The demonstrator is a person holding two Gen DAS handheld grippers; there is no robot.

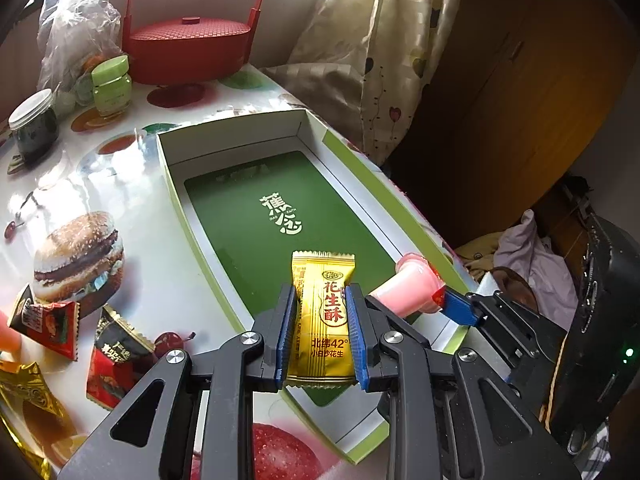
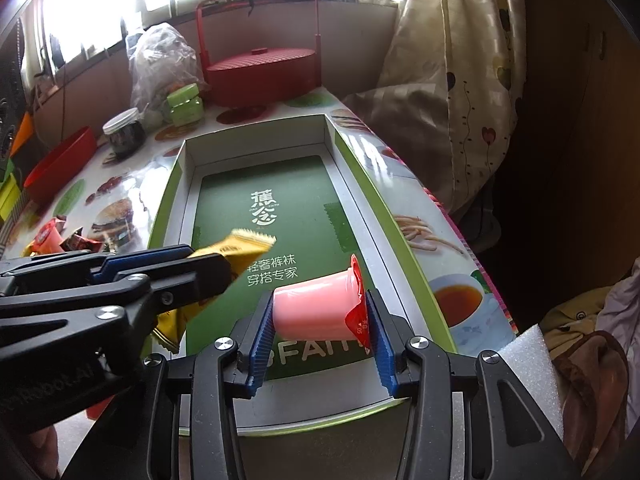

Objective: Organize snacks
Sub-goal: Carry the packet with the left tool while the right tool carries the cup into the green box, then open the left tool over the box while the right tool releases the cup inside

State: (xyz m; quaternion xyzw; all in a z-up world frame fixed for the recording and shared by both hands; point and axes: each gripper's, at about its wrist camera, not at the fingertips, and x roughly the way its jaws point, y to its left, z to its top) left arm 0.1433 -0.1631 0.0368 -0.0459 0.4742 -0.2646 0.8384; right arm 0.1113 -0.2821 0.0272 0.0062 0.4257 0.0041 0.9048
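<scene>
A gold foil-wrapped peanut candy bar [image 1: 323, 312] is clamped lengthwise between the blue ribbed pads of the left gripper [image 1: 321, 322], held above the near end of a shallow cardboard box with a green floor and white walls [image 1: 240, 148]. Just to its right, the right gripper [image 2: 320, 316] squeezes a pink plastic jelly cup with a red foil lid [image 2: 316, 308], lying on its side over the same near end of the box. The box sits along the right edge of the glossy food-printed tabletop [image 1: 160, 280]. Loose red and black snack packets [image 1: 116, 356] lie near the tabletop's left edge. At the far edge stand a red lidded basket with a tall handle [image 1: 188, 48], a green-capped jar [image 1: 112, 84] and a dark jar with a white lid [image 1: 34, 124].
</scene>
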